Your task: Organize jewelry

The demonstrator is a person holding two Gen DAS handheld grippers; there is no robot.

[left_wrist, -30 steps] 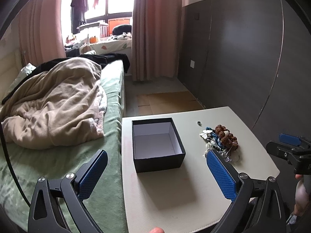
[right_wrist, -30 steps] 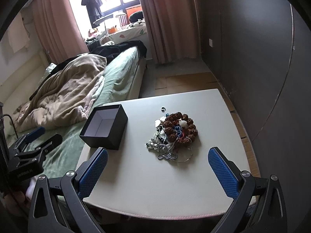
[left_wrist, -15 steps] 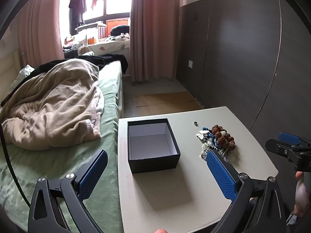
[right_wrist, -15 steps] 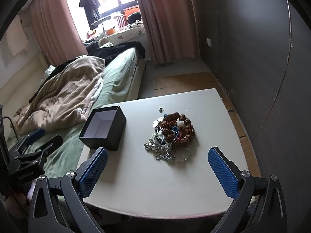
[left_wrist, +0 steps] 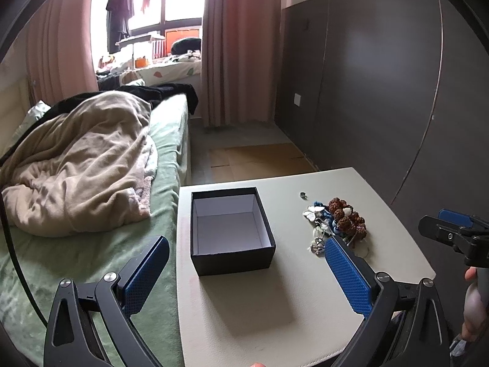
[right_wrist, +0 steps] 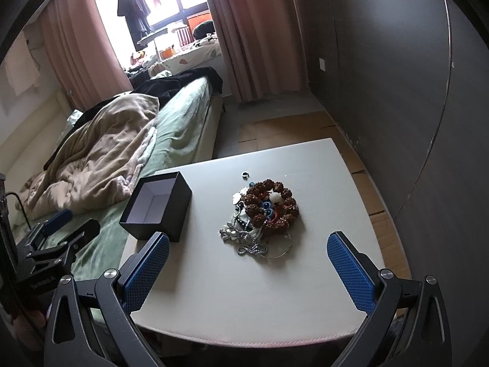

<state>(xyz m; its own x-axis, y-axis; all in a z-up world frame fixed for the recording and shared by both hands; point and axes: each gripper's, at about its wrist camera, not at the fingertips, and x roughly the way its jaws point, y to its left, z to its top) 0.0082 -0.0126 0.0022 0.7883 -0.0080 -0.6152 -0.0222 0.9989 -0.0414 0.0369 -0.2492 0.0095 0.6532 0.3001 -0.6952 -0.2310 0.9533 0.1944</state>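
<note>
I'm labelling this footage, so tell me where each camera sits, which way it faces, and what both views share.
Left wrist: on the left claw, open, facing the open black cardboard box; the right claw and a hand show at right.
Right wrist: on the right claw, open, facing the tangled pile of beaded jewelry; the left claw shows at left.
Shared: box, jewelry, small silver ring, white square table, green bed.
</note>
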